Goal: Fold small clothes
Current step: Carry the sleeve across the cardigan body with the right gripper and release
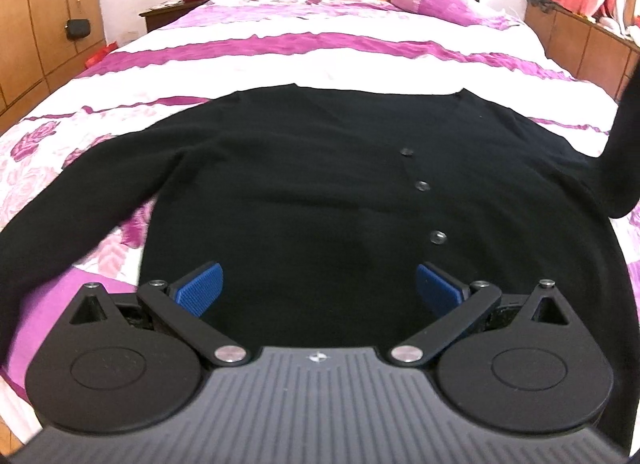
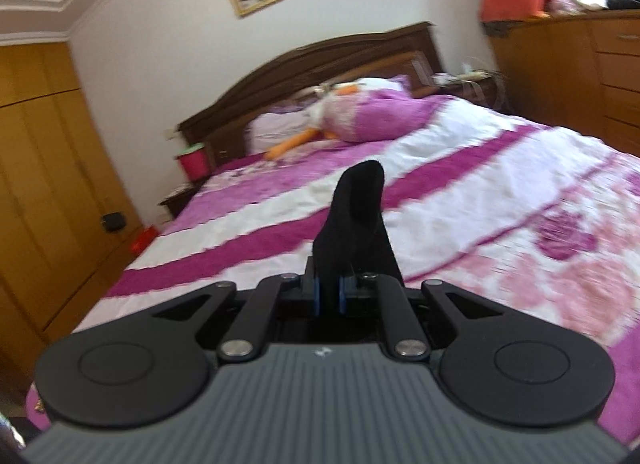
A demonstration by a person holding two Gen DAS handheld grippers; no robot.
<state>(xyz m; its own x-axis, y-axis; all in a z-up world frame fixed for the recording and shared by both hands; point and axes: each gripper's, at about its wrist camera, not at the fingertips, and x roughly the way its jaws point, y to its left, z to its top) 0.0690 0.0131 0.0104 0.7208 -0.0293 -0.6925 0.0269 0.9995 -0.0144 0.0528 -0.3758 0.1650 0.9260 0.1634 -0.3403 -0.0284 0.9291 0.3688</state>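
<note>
Knit fabric fills the gap in our left claw (image 1: 319, 284), whose blue pads (image 1: 199, 283) stand wide apart over the hem of the black cardigan (image 1: 304, 168) without pinching it. The cardigan lies flat on the bed (image 1: 320, 64), its long axis running from hem at 6 o'clock to neckline at 12, buttons (image 1: 421, 185) trailing toward 1 o'clock. One sleeve sprawls out toward 8 o'clock. Our right claw (image 2: 328, 290) is clamped on the other sleeve (image 2: 356, 216), holding it up off the bed; in the left view that sleeve rises at 3 o'clock. We judge the next fold carries this raised sleeve across toward 9 o'clock, so the right claw is the nearer one.
</note>
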